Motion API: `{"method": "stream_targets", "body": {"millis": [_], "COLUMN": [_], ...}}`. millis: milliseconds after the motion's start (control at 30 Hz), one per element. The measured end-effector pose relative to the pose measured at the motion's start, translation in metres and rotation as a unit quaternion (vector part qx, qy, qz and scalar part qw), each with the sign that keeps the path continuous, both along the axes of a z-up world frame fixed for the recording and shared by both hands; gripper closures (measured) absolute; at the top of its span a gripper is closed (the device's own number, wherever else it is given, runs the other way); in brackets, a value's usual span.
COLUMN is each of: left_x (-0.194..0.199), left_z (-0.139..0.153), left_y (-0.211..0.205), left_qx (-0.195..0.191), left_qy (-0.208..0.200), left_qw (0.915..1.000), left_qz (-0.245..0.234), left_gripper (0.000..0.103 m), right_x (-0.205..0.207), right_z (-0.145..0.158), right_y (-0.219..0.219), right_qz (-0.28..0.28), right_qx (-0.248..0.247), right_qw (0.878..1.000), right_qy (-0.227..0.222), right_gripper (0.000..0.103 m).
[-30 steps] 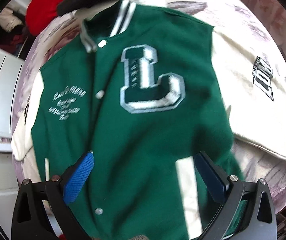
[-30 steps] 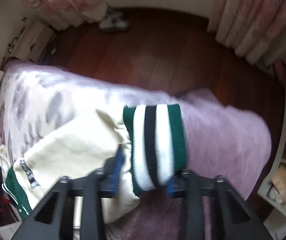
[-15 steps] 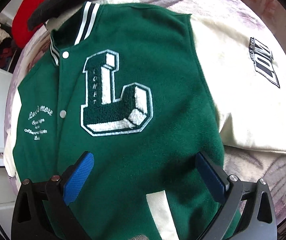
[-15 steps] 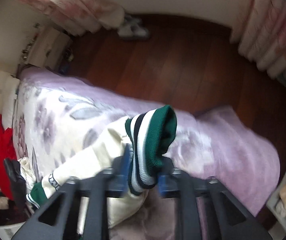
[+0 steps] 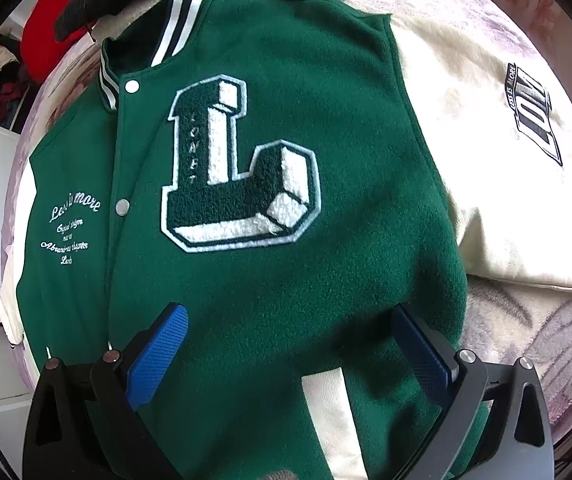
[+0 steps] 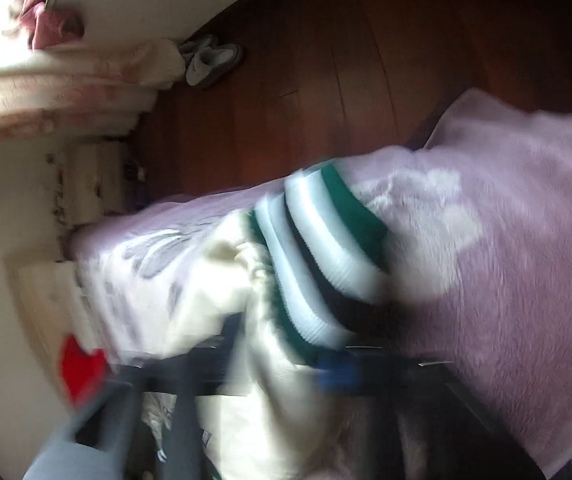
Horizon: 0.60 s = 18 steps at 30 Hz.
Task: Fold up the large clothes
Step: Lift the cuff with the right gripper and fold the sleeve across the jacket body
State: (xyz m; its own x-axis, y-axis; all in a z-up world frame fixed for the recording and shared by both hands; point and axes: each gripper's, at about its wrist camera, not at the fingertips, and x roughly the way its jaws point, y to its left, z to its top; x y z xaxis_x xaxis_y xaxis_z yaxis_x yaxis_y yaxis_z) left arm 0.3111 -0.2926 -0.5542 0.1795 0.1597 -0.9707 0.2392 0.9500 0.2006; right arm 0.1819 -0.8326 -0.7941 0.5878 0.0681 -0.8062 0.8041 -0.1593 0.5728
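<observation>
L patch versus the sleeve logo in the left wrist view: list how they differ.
The L patch is large; the sleeve logo is much smaller. The L patch is fluffy and raised with a pale blue outline; the sleeve logo looks flat, with dark lettering. The L patch sits on the green chest; the sleeve logo sits on the cream sleeve. Both belong to one jacket.

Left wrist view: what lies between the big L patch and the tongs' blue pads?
Only plain green jacket body between the L patch and the blue pads; nothing else, per the left wrist view.
</observation>
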Motion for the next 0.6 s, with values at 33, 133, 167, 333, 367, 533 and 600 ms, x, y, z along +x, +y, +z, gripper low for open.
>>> {"method": "stream_targets", "body": {"millis": [33, 133, 167, 333, 367, 533, 600], "left_x": [0.001, 0.009, 0.013, 0.022, 0.022, 0.021, 0.021], "left_z": [0.001, 0.0, 0.0, 0.016, 0.02, 0.038, 0.044], "left_y": [0.001, 0.009, 0.014, 0.038, 0.043, 0.097, 0.13], "left_qx": [-0.002, -0.018, -0.022, -0.069, -0.076, -0.102, -0.104], "left_qy": [-0.003, -0.009, -0.008, -0.022, -0.024, -0.032, -0.036], "left_qw": [1.0, 0.9993, 0.999, 0.9948, 0.9938, 0.9876, 0.9846], "left_qz": [0.004, 0.03, 0.037, 0.072, 0.077, 0.115, 0.136], "left_gripper": [0.0, 0.0, 0.0, 0.0, 0.0, 0.0, 0.0], "right_x": [0.007, 0.028, 0.034, 0.082, 0.089, 0.192, 0.234], "right_z": [0.007, 0.045, 0.057, 0.15, 0.171, 0.259, 0.281], "right_y": [0.0, -0.004, -0.003, 0.015, 0.026, 0.137, 0.194], "right_qz": [0.001, 0.012, 0.011, 0.078, 0.098, 0.219, 0.265], "right_qx": [-0.019, -0.074, -0.086, -0.151, -0.165, -0.232, -0.25], "right_qw": [1.0, 0.997, 0.996, 0.983, 0.979, 0.943, 0.926], "right_qy": [0.001, -0.012, -0.02, -0.062, -0.067, -0.094, -0.102], "right_gripper": [0.085, 0.086, 0.086, 0.086, 0.086, 0.087, 0.087]}}
